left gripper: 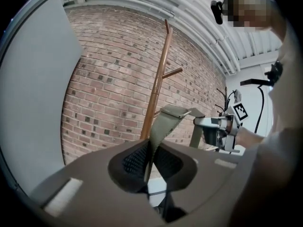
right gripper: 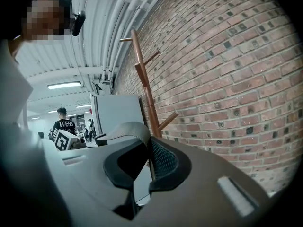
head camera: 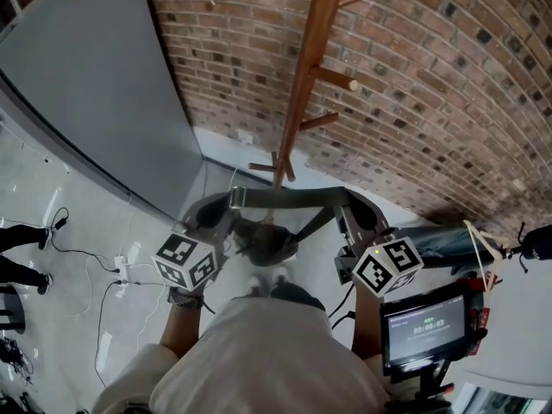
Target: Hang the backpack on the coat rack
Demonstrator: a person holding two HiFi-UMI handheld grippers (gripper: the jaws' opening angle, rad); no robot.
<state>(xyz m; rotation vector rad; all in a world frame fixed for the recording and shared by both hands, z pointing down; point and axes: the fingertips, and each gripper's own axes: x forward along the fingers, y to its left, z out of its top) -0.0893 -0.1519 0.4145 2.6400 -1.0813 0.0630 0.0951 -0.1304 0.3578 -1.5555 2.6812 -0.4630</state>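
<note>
Plainly, in the head view the backpack [head camera: 263, 241] is seen hanging in the air between the two claws, just in front of the person's body. It is carried by its grey strap [head camera: 285, 197], which is stretched level from the left claw [head camera: 222, 214] to the right claw [head camera: 352, 218]. The coat rack [head camera: 306, 84] stands ahead against the brick wall [head camera: 431, 76], apart from the strap, and nothing has been hooked yet. The step in hand is judged to be the carry toward a peg [head camera: 336, 78]. It would be done well if the strap were held taut and level, raised above the peg's tip, and lowered behind it before either grip is eased.

In the left gripper view, the left claw [left gripper: 150, 161] is shown pressed together on the strap [left gripper: 166, 123] — the webbing is pinched edge-on between the ribbed pads. The coat rack [left gripper: 158, 79] rises beyond.

In the right gripper view, the right claw [right gripper: 149, 161] is likewise closed on the strap [right gripper: 124, 129], which curls over the jaws and is nipped between them. The coat rack [right gripper: 144, 79] is seen near, at the wall.
</note>
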